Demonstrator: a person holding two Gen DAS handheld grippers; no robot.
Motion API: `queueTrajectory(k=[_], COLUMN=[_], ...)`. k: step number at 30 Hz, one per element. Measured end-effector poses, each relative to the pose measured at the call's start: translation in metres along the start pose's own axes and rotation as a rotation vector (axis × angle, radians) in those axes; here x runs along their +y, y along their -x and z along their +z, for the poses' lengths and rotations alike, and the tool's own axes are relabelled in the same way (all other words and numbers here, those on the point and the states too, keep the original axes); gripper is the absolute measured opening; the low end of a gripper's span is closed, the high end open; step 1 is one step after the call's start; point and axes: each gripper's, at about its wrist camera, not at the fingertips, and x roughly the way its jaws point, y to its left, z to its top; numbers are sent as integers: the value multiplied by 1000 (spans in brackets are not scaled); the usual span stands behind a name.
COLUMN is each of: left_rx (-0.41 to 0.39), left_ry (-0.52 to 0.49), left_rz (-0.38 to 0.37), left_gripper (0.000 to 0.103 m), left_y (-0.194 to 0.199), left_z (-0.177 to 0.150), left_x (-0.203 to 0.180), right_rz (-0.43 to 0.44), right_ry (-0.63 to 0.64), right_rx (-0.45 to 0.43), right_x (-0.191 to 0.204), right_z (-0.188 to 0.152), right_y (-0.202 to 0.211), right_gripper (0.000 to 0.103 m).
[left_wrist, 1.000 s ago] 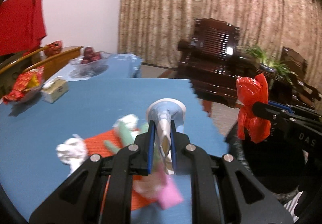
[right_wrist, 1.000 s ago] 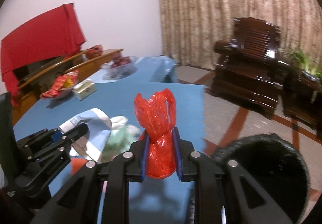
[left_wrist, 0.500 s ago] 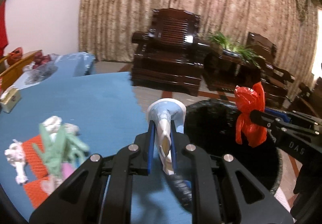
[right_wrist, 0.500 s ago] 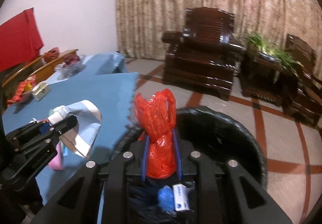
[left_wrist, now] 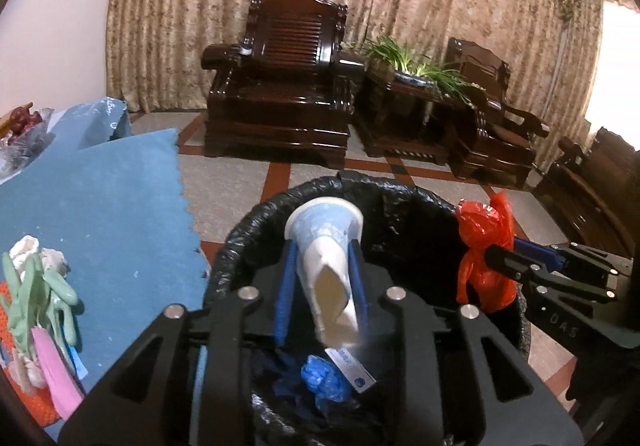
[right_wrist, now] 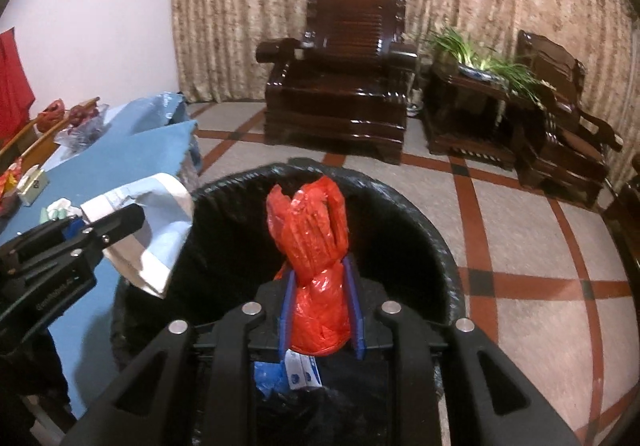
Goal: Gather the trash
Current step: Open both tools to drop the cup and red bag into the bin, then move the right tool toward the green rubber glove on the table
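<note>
- Both tools hang over the mouth of the bin [left_wrist: 400, 205], a round one lined with a black bag, standing on the tiled floor just beside the blue-covered desk [left_wrist: 100, 205].
- The left tool [left_wrist: 322, 278] has a crushed paper cup [left_wrist: 326, 246] between its blue pads. The jaws are opening, and the cup stands tilted in the gap, its wide rim pointing away over the bin. I cannot tell whether the pads are touching it.
- The right tool [right_wrist: 320, 298] has a knotted red plastic bag [right_wrist: 312, 246] standing upright between its pads. Its jaws are opening too; the bag fills the gap and touches both pads.
- Down inside the bin lie a crumpled blue bag [left_wrist: 324, 382] and a small white carton [left_wrist: 352, 366], right under the two tools.
- On the desk, at the left edge, there are pale green gloves [left_wrist: 40, 294], some white crumpled tissue [left_wrist: 28, 246], a pink scrap [left_wrist: 52, 370] and an orange mat [left_wrist: 24, 398] beneath them.
- Across the room stand dark wooden armchairs [left_wrist: 280, 85] and a potted plant [left_wrist: 404, 61] before a beige curtain.
</note>
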Motion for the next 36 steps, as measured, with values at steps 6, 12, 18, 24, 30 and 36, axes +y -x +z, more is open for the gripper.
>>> queueTrajectory(k=[6, 12, 18, 24, 30, 36], left_rx=[8, -31, -53, -74, -98, -119], left_ry=[13, 8, 42, 95, 134, 174], left_rz=[0, 62, 151, 239, 338, 432], left_gripper=[47, 83, 92, 94, 94, 94], left_y=[1, 24, 49, 82, 118, 151], left_z=[-2, 1, 4, 0, -8, -18], left_x=[6, 23, 52, 91, 132, 170], right_rz=[-32, -26, 47, 107, 173, 246], right_ry=[-15, -16, -11, 38, 86, 139], right_rx=[-5, -44, -88, -98, -108, -116], right_x=[-5, -2, 18, 56, 99, 144], right_z=[-5, -1, 5, 14, 19, 23], right_y=[-1, 4, 11, 10, 10, 8], right_gripper=[52, 92, 97, 97, 97, 97])
